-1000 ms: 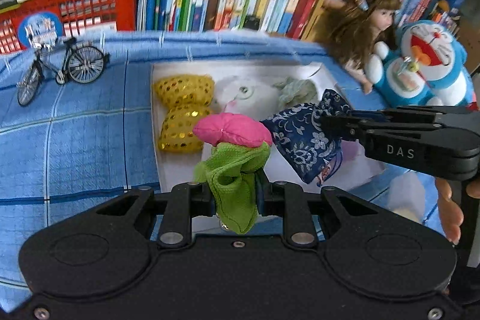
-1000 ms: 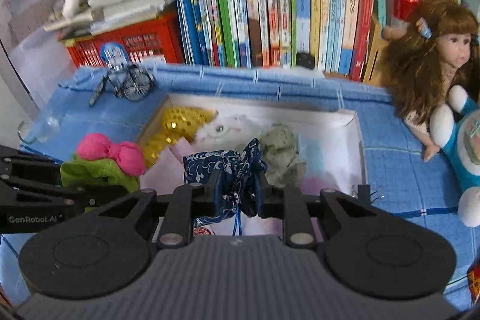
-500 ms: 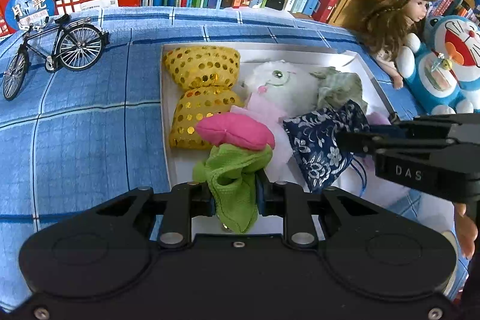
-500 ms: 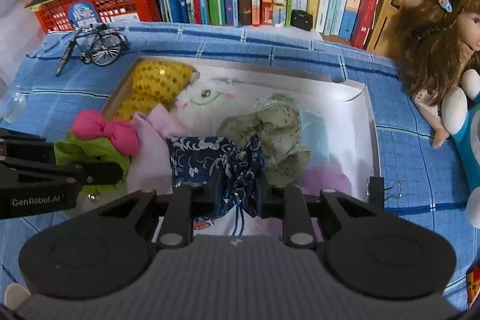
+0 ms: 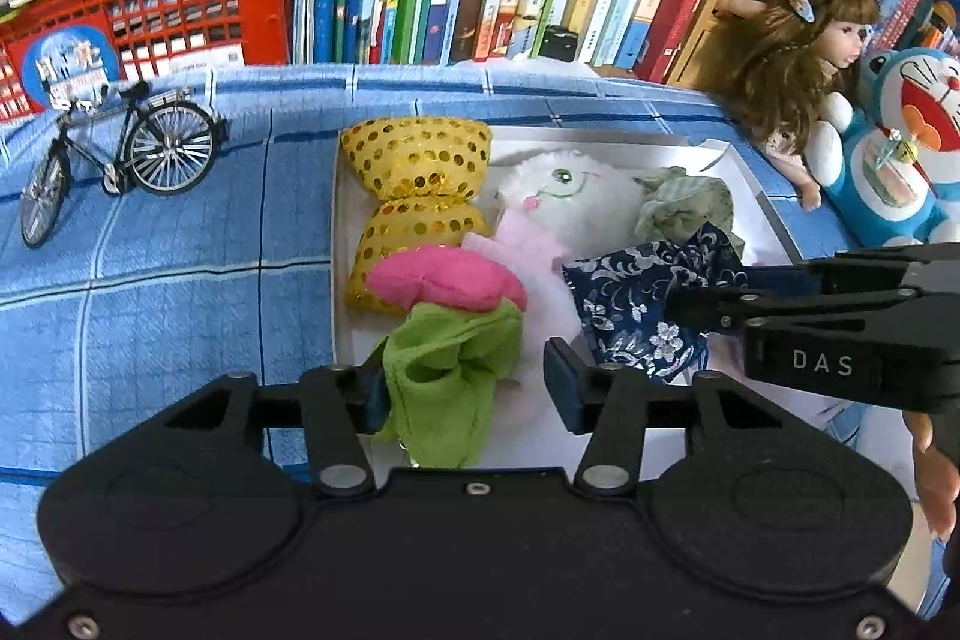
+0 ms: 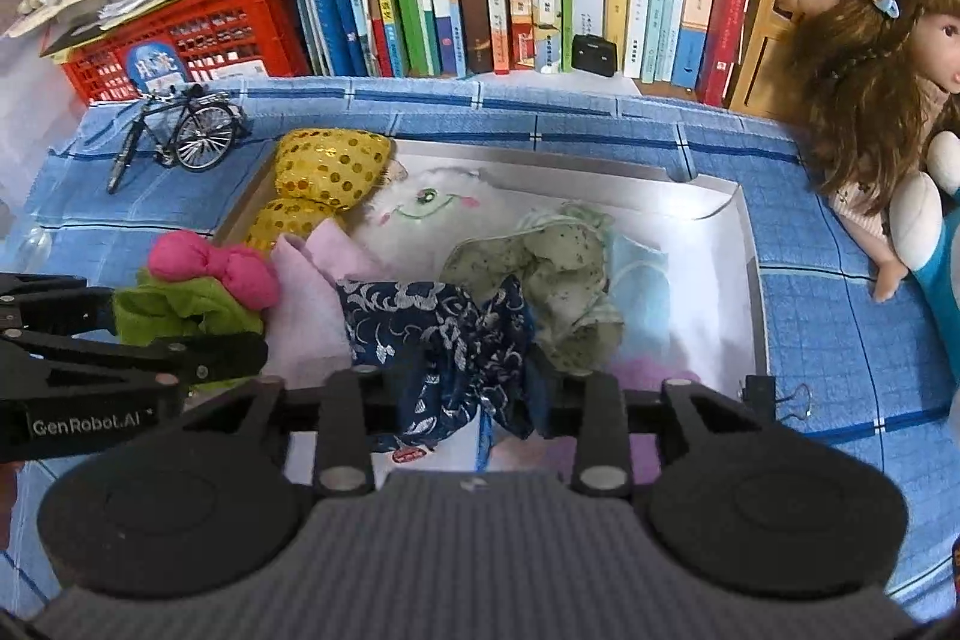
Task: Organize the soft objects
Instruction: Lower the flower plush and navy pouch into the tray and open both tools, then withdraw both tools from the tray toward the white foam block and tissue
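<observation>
while both jaws are opening, the left gripper [image 5: 462, 388] has the green-and-pink pouch [image 5: 447, 334] between them, right pad clear; long axis runs away from the camera, pink end far. the right gripper [image 6: 474, 388] has the navy floral pouch [image 6: 444, 334] between its spreading pads. both lie in the white tray [image 6: 750, 268]. one gold sequin bow [image 5: 414, 196], one white plush [image 5: 570, 202].

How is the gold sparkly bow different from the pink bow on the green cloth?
The gold sequin bow glitters with shiny discs; the pink bow is plain, matte cloth. The gold sequin bow looks bigger and lies on its own in the white box; the pink bow sits atop a green cloth between the left gripper's opening jaws. Both are soft, pinched in the middle.
</observation>
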A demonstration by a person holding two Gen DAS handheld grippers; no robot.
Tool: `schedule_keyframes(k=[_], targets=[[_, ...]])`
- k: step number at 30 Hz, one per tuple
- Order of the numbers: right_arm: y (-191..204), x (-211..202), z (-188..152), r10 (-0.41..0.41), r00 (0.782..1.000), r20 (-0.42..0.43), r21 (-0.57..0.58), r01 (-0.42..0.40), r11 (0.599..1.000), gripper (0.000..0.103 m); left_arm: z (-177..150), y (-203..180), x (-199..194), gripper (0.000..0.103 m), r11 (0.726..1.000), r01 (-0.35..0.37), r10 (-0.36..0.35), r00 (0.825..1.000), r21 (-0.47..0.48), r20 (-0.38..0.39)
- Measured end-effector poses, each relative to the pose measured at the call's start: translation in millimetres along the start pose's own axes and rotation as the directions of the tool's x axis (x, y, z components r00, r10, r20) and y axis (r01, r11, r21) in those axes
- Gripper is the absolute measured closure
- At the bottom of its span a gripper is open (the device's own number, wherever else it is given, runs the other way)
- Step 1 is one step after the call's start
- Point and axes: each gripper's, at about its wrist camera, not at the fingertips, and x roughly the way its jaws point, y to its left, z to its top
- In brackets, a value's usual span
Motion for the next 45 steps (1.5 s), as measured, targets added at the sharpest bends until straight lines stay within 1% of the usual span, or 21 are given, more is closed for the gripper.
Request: schedule_keyframes(k=[3,5,7,10,12,18,21,24,29,32,34,39,40,42,43,45], targets=[[-0.7,-8.9,-1.5,0.016,1.0,0.014,0.0,-0.016,1.0,0.047,-1.3,-6.5,-12.1,0.047,1.0,-0.009,0.009,1.0,0.005,0.026],[-2.1,-17.6,-2.6,0.028,0.999,0.029,0.001,-0.028,1.0,0.046,-1.3,-9.7,-20.9,0.047,1.0,-0.007,0.007,0.999,0.007,0.04],[-3.9,-28.7,-4.0,0.042,0.998,0.047,-0.001,-0.042,0.999,0.044,-2.1,-13.3,-31.6,0.046,1.0,-0.006,0.006,0.998,0.003,0.055],[-5.3,-47.9,-6.8,0.057,0.996,0.075,-0.016,-0.056,0.998,0.043,-4.9,-23.5,-51.2,0.042,1.0,-0.013,0.011,0.996,0.022,0.092],[-6.3,-60.3,-8.9,0.064,0.994,0.092,-0.023,-0.062,0.998,0.042,-7.6,-31.7,-65.1,0.038,0.999,-0.003,-0.002,0.993,0.038,0.117],[-18.4,-106.9,-21.5,0.081,0.985,0.154,-0.041,-0.075,0.996,0.039,-20.4,-65.2,-107.0,0.031,0.996,0.011,-0.026,0.983,0.087,0.18],[-28.9,-130.3,-31.0,0.086,0.979,0.185,-0.039,-0.081,0.996,0.038,-31.7,-86.6,-127.9,0.026,0.991,0.028,-0.055,0.976,0.129,0.21],[-41.1,-153.2,-41.9,0.086,0.973,0.215,-0.038,-0.079,0.996,0.035,-45.3,-108.1,-144.2,0.025,0.983,0.047,-0.088,0.969,0.179,0.23],[-67.2,-186.3,-63.8,0.067,0.965,0.252,-0.015,-0.066,0.998,0.034,-71.2,-142.1,-161.5,0.025,0.966,0.075,-0.138,0.959,0.248,0.247],[-82.7,-200.6,-79.1,0.048,0.964,0.261,0.004,-0.051,0.999,0.034,-84.5,-160.6,-165.1,0.025,0.954,0.103,-0.174,0.954,0.28,0.243],[-93.8,-208.6,-90.5,0.033,0.964,0.265,0.017,-0.039,0.999,0.034,-92.4,-172.5,-166.1,0.025,0.946,0.118,-0.194,0.952,0.301,0.237],[-119.5,-221.3,-113.7,0.006,0.964,0.267,0.054,-0.021,0.998,0.033,-105.2,-201.6,-158.8,0.026,0.928,0.129,-0.216,0.951,0.351,0.223],[-124.4,-222.9,-117.4,0.0,0.963,0.268,0.062,-0.017,0.998,0.033,-107.6,-207.3,-156.4,0.027,0.924,0.135,-0.224,0.949,0.357,0.221],[-134.4,-224.9,-126.7,-0.02,0.962,0.271,0.076,-0.001,0.997,0.033,-112.9,-219.5,-151.5,0.033,0.919,0.142,-0.235,0.946,0.367,0.223],[-137.9,-224.6,-130.2,-0.025,0.962,0.271,0.081,0.003,0.997,0.033,-115.7,-225.1,-147.9,0.034,0.916,0.143,-0.238,0.946,0.375,0.221],[-147.4,-222.2,-139.3,-0.034,0.965,0.259,0.093,0.01,0.996,0.034,-121.7,-235.8,-141.9,0.045,0.908,0.149,-0.248,0.945,0.391,0.215]])
